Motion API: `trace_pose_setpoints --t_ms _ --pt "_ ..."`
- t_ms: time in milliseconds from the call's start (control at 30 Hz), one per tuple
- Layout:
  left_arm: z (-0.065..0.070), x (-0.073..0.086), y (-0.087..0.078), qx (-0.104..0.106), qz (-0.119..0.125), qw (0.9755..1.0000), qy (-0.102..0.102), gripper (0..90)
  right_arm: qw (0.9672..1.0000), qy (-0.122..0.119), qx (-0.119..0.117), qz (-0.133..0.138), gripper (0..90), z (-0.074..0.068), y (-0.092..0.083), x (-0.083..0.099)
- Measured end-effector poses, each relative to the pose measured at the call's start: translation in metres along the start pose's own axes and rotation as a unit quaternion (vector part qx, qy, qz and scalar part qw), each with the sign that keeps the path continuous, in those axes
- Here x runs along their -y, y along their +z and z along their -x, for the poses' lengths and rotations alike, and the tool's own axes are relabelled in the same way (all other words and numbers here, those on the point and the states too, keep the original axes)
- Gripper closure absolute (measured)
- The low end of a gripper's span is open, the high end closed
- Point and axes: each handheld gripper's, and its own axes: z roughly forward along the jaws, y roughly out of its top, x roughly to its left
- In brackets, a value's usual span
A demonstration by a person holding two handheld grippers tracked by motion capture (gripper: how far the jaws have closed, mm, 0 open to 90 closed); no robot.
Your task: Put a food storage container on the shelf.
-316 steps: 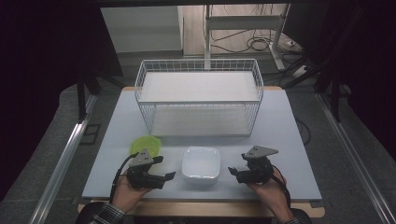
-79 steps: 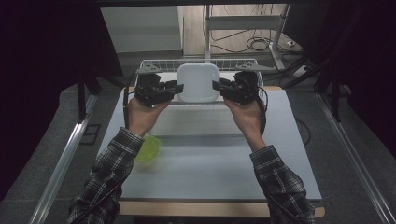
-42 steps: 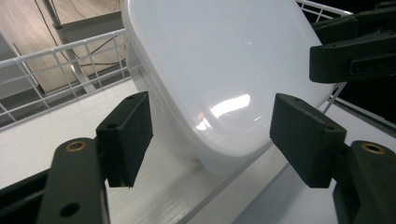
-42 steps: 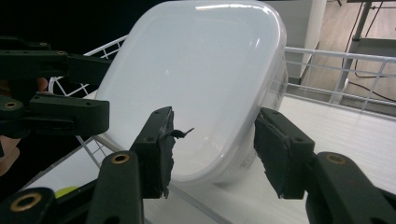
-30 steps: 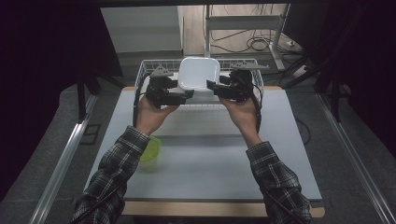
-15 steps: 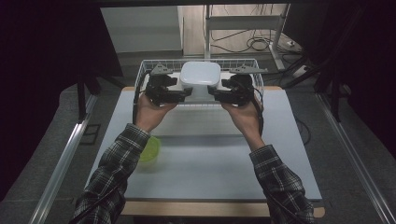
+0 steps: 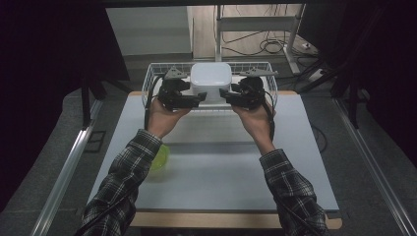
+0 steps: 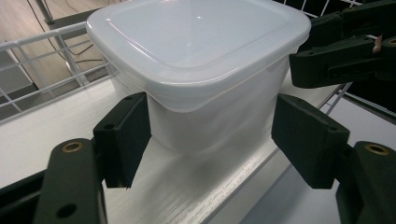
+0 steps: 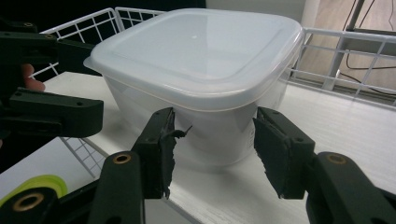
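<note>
- Since ten seconds back, when it sat at the near edge of the table between the two grippers, the white lidded tub (image 7: 211,81) has been carried across to the wire basket (image 7: 152,81); in the last second it has sunk from just above the rim to rest on the pale wood-grain board (image 8: 42,140) that floors the basket.
- Both hands have kept their places, one at each side of the tub, so a wide, smooth box was borne from two opposite walls rather than pinched at one.
- Left gripper (image 8: 210,133): its jaws stand wide, one pad (image 8: 123,135) at the tub's corner, the other clear of the wall with a gap showing. I judge that it no longer holds the tub.
- Right gripper (image 9: 212,149): its jaws have just been closing, and the tub stands between them. One worn, frayed pad (image 9: 161,149) lies at the wall; whether it presses I cannot tell.
- Milky, half-clear plastic makes up the tub, which is square with rounded corners, and its walls taper downward. A flat lid snaps over a protruding lip, which gives the pads a ledge to catch under.
- White-coated wire in an open grid forms the basket, which stands at the far end of the table (image 7: 295,162).
- On the near left, partly under the left sleeve, lies a yellow-green roll of tape (image 7: 160,158), well apart from the work.
</note>
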Motion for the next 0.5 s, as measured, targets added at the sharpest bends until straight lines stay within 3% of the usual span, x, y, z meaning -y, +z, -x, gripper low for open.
trace_pose_setpoints --t_ms 233,333,500 --pt "-0.001 0.001 -0.001 -0.002 0.002 1.0000 0.005 27.9 1.0000 0.002 -0.003 0.001 47.0 0.000 0.001 0.001" --pt "0.000 0.003 -0.005 -0.004 0.003 0.9999 0.010 27.1 1.0000 0.001 -0.008 0.002 42.5 -0.002 -0.001 0.003" --pt "0.006 0.012 -0.017 0.008 0.014 0.9997 0.018 24.4 0.9998 -0.008 -0.019 0.006 35.6 -0.006 -0.011 0.009"
